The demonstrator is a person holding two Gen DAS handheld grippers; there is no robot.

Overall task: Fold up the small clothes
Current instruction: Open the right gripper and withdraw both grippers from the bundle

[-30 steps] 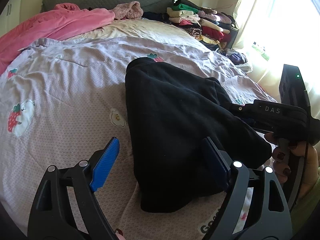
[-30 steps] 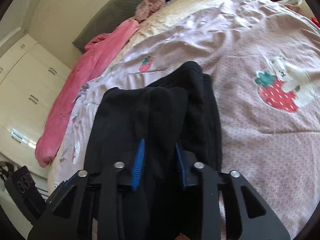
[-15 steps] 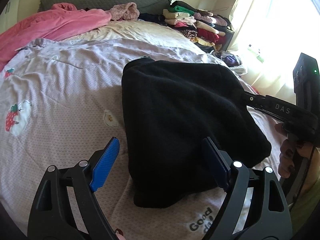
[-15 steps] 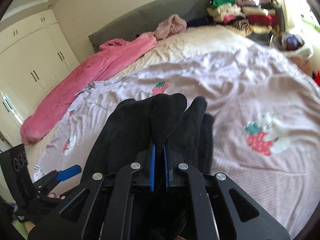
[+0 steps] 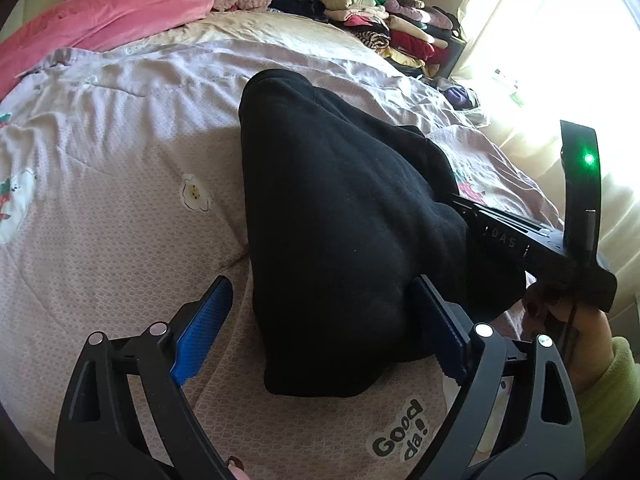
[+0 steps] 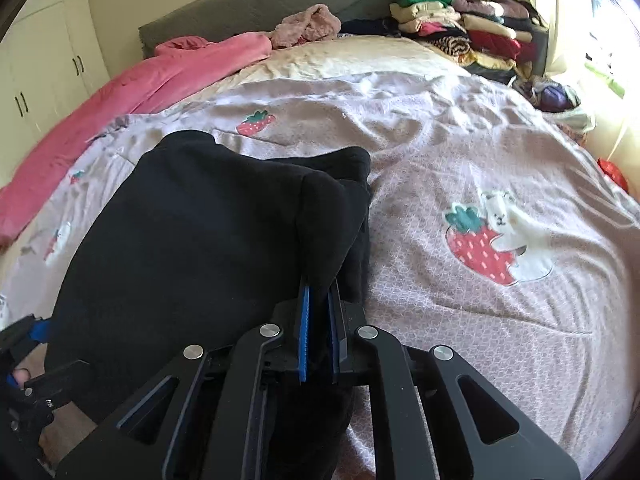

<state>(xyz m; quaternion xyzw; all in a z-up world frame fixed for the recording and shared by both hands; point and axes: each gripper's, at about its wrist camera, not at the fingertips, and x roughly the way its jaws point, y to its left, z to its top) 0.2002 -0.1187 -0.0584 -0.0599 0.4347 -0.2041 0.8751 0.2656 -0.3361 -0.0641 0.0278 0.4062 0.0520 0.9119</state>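
A black garment (image 5: 344,232) lies folded over on the lilac bedspread (image 5: 120,200). It also shows in the right wrist view (image 6: 200,240). My left gripper (image 5: 320,320) is open, its blue pads either side of the garment's near edge, the right pad touching the cloth. My right gripper (image 6: 319,292) is shut on a fold at the garment's right side and holds it a little above the bed. The right gripper's body (image 5: 520,240) shows in the left wrist view, its fingertips hidden behind the cloth.
A pink blanket (image 6: 120,92) lies along the bed's left side by a grey headboard (image 6: 260,4). A stack of folded clothes (image 6: 460,28) sits at the far right corner. White cupboards (image 6: 40,60) stand left. A bright window (image 5: 560,40) is on the right.
My right gripper closed on the black garment's fold and lifted and drew it across. The garment has shifted on the bed. My left gripper stayed open at the near edge.
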